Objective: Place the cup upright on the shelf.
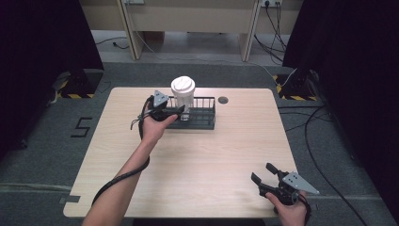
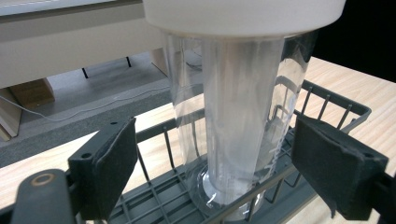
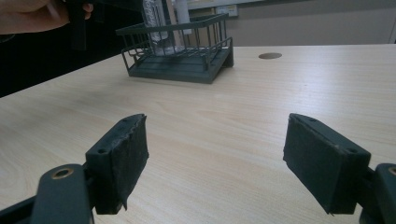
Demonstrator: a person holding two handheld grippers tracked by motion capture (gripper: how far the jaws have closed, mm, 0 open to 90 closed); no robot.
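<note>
A clear plastic tumbler (image 1: 182,98) with a white lid stands upright at the left end of a dark wire rack (image 1: 203,118) at the table's back middle. My left gripper (image 1: 180,111) is open, with one jaw on each side of the tumbler's lower half. In the left gripper view, both pads (image 2: 114,161) stand apart from the tumbler (image 2: 233,116), which rests on the rack's floor (image 2: 154,198). My right gripper (image 1: 263,173) is open and holds nothing above the table's near right corner. The right gripper view has its jaws (image 3: 217,158) wide apart, and the rack (image 3: 180,60) far off.
The light wooden table (image 1: 197,160) has a round cable hole (image 1: 223,100) just right of the rack. Black curtains hang at both sides. Cables lie on the grey floor to the right. A pale desk stands behind the table.
</note>
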